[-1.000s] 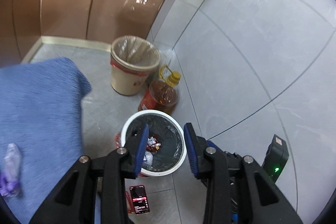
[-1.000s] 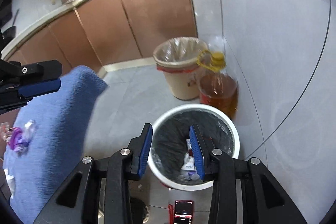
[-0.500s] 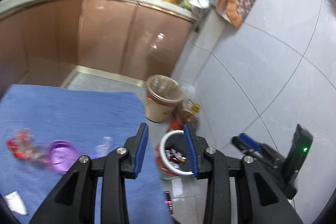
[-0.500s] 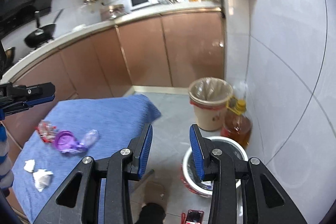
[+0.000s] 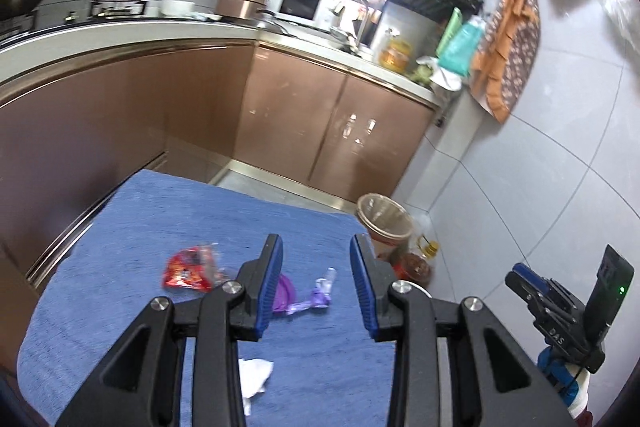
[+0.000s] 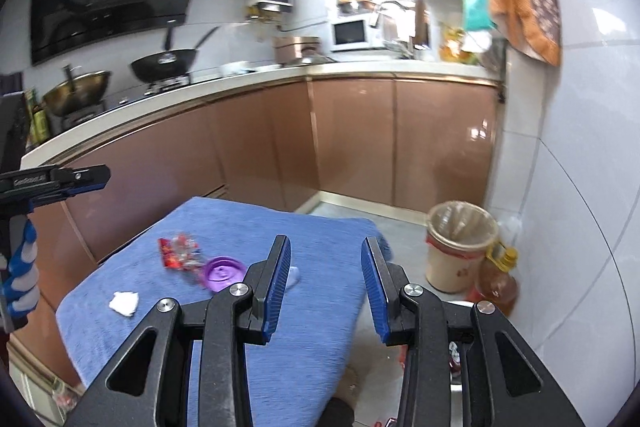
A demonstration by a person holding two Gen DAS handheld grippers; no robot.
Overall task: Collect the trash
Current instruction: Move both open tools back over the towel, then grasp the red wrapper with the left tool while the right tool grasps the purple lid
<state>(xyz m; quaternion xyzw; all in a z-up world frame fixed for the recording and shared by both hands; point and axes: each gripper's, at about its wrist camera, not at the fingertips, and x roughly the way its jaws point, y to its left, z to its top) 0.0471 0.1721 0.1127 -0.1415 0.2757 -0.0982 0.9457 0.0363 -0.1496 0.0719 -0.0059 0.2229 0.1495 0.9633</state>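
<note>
Both my left gripper [image 5: 316, 277] and right gripper [image 6: 325, 277] stand parted, empty; crumpled red foil wrapper [image 5: 188, 269] lies flat on the blue cloth-covered table [image 5: 160, 211].

Blue-clothed table [image 6: 320, 227] with red wrapper [image 6: 178, 251], purple lid [image 6: 223, 273], crumpled white tissue [image 6: 125, 303].

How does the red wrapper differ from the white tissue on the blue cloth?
The red wrapper is shiny, printed and lies farther from the grippers; the white tissue is plain, matte, crumpled and nearer. The wrapper looks larger than the tissue. Both lie loose on the blue cloth, untouched.
</note>
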